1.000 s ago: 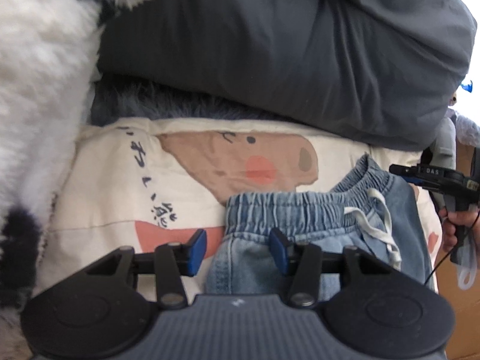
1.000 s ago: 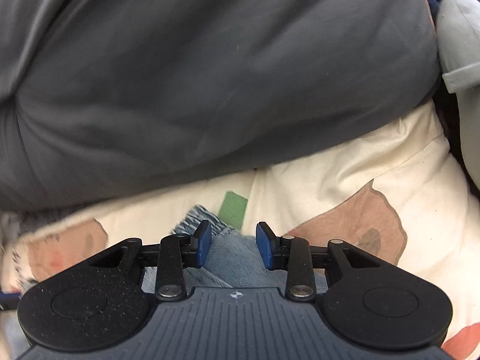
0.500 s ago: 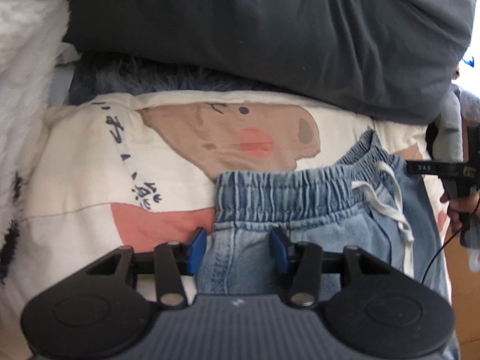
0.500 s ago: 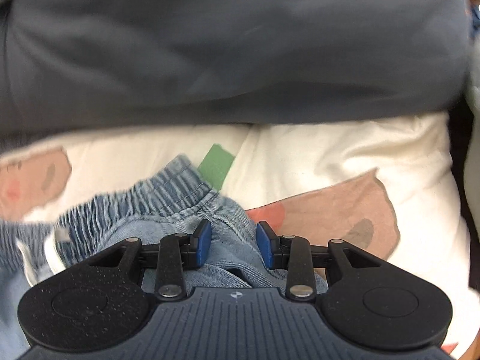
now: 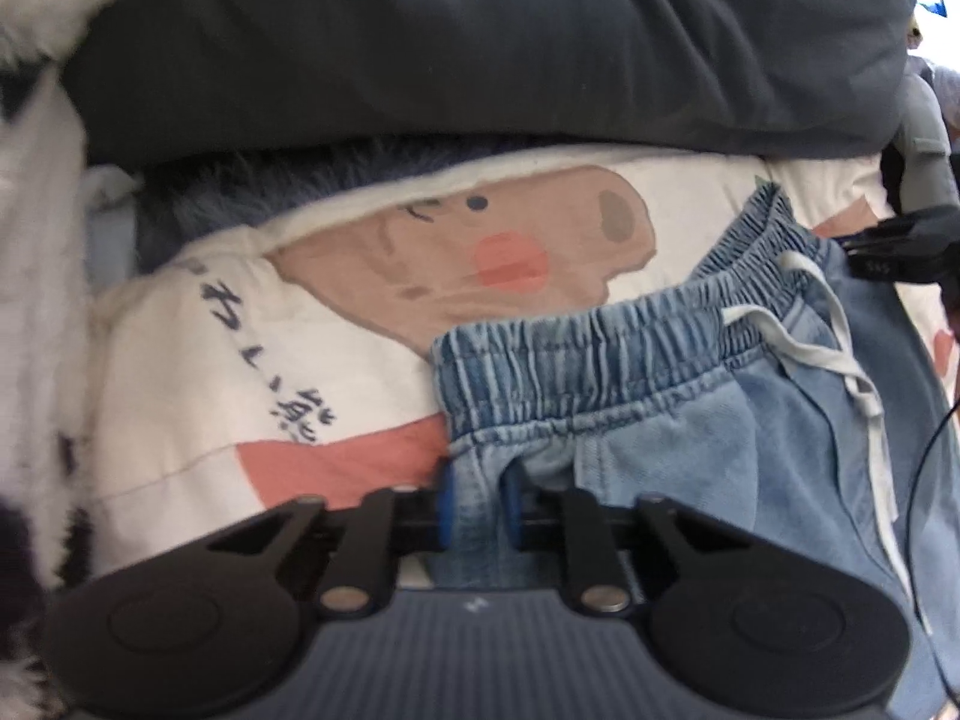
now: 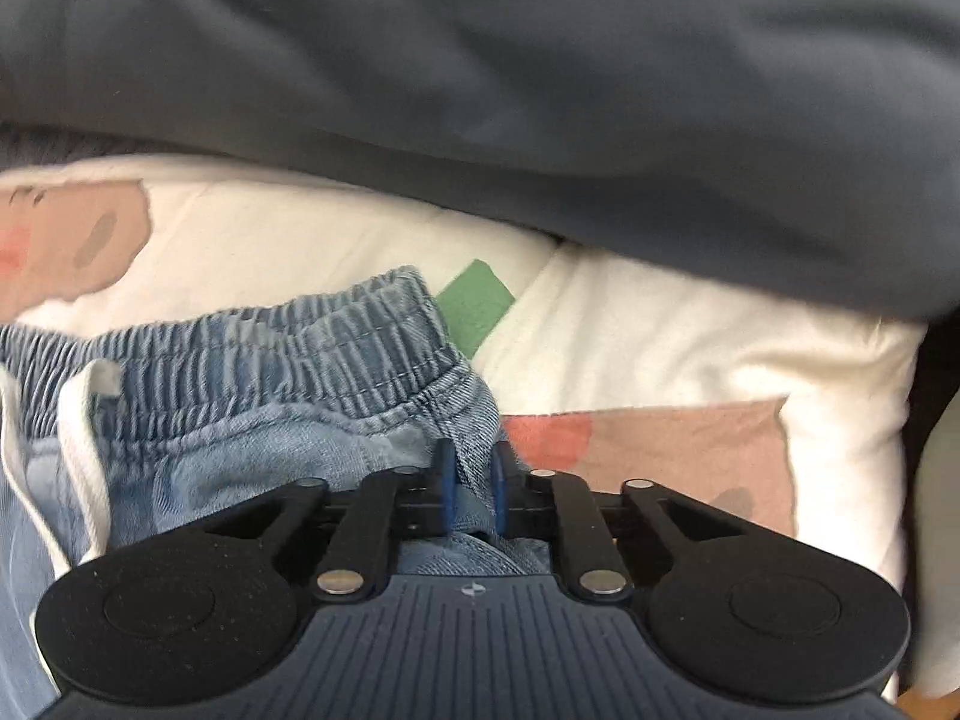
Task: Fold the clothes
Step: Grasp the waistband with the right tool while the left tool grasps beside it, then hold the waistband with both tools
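Observation:
Light blue denim shorts [image 5: 660,432] with an elastic waistband and a white drawstring [image 5: 840,360] lie on a cream printed sheet [image 5: 252,360]. My left gripper [image 5: 478,495] is closing, its blue pads pinching a fold of denim just below the waistband's left end. In the right wrist view the same shorts [image 6: 252,396] show their right end. My right gripper [image 6: 470,486] is closing too, its pads squeezing denim under the waistband's right corner. The right gripper's tip [image 5: 900,246] shows at the far right of the left wrist view.
A bulky dark grey duvet [image 5: 480,42] lies across the back in both views [image 6: 480,72]. A white fluffy blanket [image 5: 42,300] runs down the left, with a dark blue furry patch [image 5: 252,186] under the duvet. A green patch [image 6: 477,306] is printed on the sheet.
Both grippers have gone from open around the shorts' edge to pinched on the denim. Each has rolled and moved in slightly toward the waistband ends.

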### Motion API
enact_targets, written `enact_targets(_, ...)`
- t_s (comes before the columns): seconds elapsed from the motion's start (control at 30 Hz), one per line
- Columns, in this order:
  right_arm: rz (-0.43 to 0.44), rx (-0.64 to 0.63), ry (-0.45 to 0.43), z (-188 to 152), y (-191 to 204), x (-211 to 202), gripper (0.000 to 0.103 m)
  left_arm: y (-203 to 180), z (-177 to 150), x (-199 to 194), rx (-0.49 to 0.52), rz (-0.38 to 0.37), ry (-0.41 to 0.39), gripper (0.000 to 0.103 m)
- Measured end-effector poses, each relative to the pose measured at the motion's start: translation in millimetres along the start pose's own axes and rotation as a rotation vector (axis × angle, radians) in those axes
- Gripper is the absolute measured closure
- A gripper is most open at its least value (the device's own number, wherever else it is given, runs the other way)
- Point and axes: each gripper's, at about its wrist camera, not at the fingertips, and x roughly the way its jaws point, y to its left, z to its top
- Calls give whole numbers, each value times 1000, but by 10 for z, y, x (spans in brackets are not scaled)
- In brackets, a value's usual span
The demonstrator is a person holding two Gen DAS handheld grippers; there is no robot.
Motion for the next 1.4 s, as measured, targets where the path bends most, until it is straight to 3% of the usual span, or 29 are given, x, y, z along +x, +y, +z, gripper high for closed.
enact_targets(0.33, -128, -47, -143, 95, -26, -592, 95, -74, 135, -554, 86, 96, -189, 92)
enact_targets(0.67, -113, 16, -255, 285, 20, -994, 96, 63, 357, -940, 97, 191, -307, 92)
enact_targets(0.83, -95, 22, -274, 397, 167, -1057, 96, 262, 470, -797, 31, 205, -267, 92)
enact_targets(1.23, -148, 34, -174, 413, 190, -671, 96, 229, 697, -97, 15, 184, -157, 91)
enact_targets(1.33, -99, 88, -149, 430, 182, -548, 91, 212, 711, 63, 26, 210, -110, 89)
enact_targets(1.4, -112, 114, -157, 417, 164, -539, 83, 178, 719, 70, 40, 216, -101, 86)
